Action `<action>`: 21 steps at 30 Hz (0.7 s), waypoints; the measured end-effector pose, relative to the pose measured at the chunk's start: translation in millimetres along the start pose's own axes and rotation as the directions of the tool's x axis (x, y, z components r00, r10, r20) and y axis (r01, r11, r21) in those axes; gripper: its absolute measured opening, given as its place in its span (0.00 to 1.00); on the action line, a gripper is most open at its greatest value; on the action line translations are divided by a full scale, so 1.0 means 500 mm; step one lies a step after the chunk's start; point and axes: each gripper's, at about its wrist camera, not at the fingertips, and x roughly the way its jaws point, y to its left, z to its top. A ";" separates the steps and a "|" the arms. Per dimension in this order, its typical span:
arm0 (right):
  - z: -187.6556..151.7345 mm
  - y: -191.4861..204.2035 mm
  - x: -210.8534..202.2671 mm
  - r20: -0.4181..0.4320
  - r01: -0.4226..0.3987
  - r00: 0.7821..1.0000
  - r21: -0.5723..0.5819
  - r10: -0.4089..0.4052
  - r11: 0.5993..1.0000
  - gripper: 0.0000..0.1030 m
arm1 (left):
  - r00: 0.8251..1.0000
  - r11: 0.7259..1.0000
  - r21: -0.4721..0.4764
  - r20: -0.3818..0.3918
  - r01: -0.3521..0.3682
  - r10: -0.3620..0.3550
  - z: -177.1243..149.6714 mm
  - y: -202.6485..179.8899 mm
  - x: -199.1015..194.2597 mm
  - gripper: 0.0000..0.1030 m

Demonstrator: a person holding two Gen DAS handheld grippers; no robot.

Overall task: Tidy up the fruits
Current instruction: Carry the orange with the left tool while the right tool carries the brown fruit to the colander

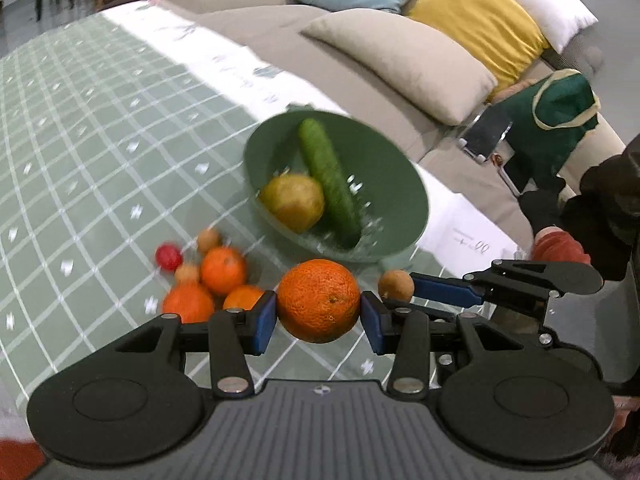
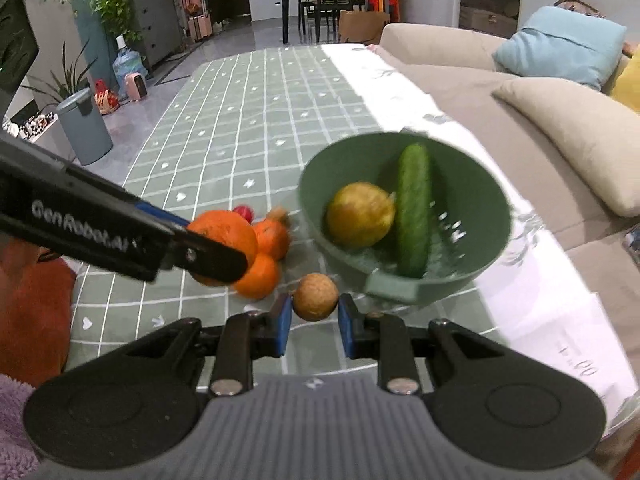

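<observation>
My left gripper (image 1: 319,309) is shut on a large orange (image 1: 319,300), held clear above the green checked tablecloth (image 1: 100,128). A small brown round fruit (image 2: 315,297) sits between the pads of my right gripper (image 2: 315,312), which is shut on it. That brown fruit (image 1: 396,285) also shows in the left wrist view, just right of the orange. Behind both stands a green bowl (image 1: 280,128) holding a cucumber (image 1: 328,176) and a yellow-green round fruit (image 1: 294,202). Smaller oranges (image 1: 222,270), a red fruit (image 1: 169,257) and small brown fruits (image 1: 208,240) lie left of the bowl.
A beige sofa (image 1: 400,60) with several cushions runs along the table's far side. On it are a phone on a stand (image 1: 486,134) and a green bag (image 1: 560,108). A grey bin (image 2: 86,128) and plants stand on the floor beyond the table's left edge.
</observation>
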 end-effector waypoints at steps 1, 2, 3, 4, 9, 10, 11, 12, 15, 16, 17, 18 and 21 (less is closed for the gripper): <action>0.010 -0.010 -0.006 0.001 0.001 1.000 0.003 -0.001 1.000 0.20 | 1.000 1.000 0.015 -0.008 -0.002 0.002 0.011 -0.006 0.002 0.49; 0.020 -0.021 -0.009 -0.001 -0.001 1.000 0.003 0.001 1.000 0.20 | 1.000 0.999 0.034 -0.017 -0.005 0.006 0.025 -0.013 0.006 0.49; 0.029 -0.030 -0.012 -0.004 0.000 1.000 0.003 0.000 1.000 0.20 | 1.000 0.999 0.046 -0.021 -0.006 0.007 0.037 -0.017 0.010 0.49; 0.038 -0.040 -0.013 -0.008 0.003 1.000 0.002 -0.003 1.000 0.20 | 1.000 0.998 0.061 -0.026 -0.002 0.004 0.051 -0.023 0.016 0.49; 0.077 -0.086 0.000 -0.051 -0.006 0.999 -0.022 0.004 1.000 0.20 | 0.996 0.998 0.063 -0.086 0.026 -0.020 0.099 -0.037 0.055 0.49; 0.084 -0.095 0.007 -0.064 -0.007 0.998 -0.028 0.005 1.000 0.20 | 0.995 0.998 0.050 -0.100 0.029 -0.024 0.107 -0.036 0.065 0.49; 0.092 -0.102 0.015 -0.080 -0.008 0.997 -0.035 0.005 0.999 0.20 | 0.993 0.999 0.036 -0.114 0.035 -0.031 0.116 -0.034 0.079 0.49; 0.097 -0.108 0.024 -0.097 -0.012 0.995 -0.043 0.008 0.999 0.20 | 0.991 0.999 0.025 -0.126 0.039 -0.036 0.121 -0.033 0.089 0.49; 0.111 -0.128 0.055 -0.146 -0.031 0.989 -0.050 0.023 0.998 0.20 | 0.987 1.000 -0.001 -0.161 0.025 -0.025 0.135 -0.029 0.117 0.49; 0.115 -0.135 0.066 -0.163 -0.038 0.986 -0.047 0.030 0.998 0.20 | 0.984 1.000 -0.004 -0.175 0.019 -0.019 0.139 -0.028 0.127 0.49; 0.119 -0.141 0.075 -0.177 -0.043 0.984 -0.043 0.035 0.998 0.20 | 0.980 1.000 -0.006 -0.197 0.014 -0.015 0.143 -0.027 0.140 0.49; 0.122 -0.146 0.086 -0.195 -0.053 0.980 -0.040 0.044 0.998 0.20 | 0.976 1.000 -0.010 -0.218 0.013 -0.014 0.147 -0.025 0.152 0.49; 0.126 -0.152 0.115 -0.237 -0.074 0.970 -0.047 0.061 0.996 0.20 | 0.961 0.999 -0.033 -0.276 -0.003 -0.006 0.153 -0.015 0.185 0.49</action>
